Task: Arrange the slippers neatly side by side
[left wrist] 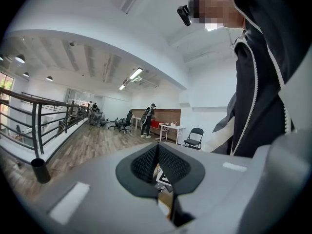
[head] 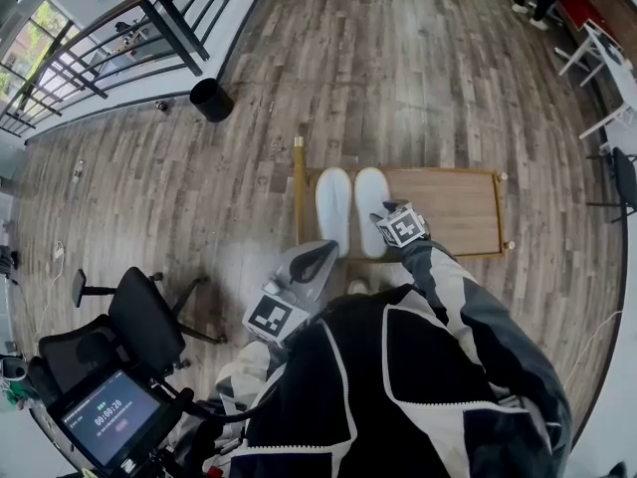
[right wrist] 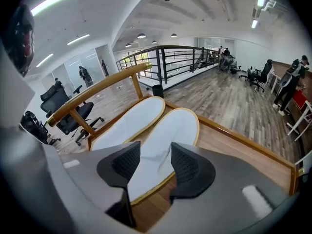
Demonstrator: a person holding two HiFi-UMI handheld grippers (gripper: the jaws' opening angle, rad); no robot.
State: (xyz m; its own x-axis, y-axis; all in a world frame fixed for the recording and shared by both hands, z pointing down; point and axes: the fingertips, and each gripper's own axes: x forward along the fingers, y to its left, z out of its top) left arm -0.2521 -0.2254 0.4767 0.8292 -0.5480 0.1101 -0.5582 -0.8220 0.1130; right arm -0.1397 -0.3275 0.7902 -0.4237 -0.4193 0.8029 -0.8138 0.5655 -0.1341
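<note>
Two white slippers with tan edging lie side by side, toes pointing away, at the left end of a low wooden platform (head: 448, 207). The left slipper (head: 333, 210) (right wrist: 129, 123) and the right slipper (head: 371, 205) (right wrist: 168, 135) almost touch along their length. My right gripper (head: 384, 230) (right wrist: 155, 162) is open and points steeply down over the right slipper's heel end; the pads stand apart from the slipper and grip nothing. My left gripper (head: 318, 255) (left wrist: 157, 162) is shut and empty, held level close to my body, short of the platform.
A wooden handrail (right wrist: 97, 89) rises at the platform's left end. A black office chair (head: 139, 317) and a screen on a stand (head: 105, 416) stand at lower left. A black bin (head: 210, 99) sits by the metal railing (head: 119, 38). White tables (head: 607, 68) stand at far right.
</note>
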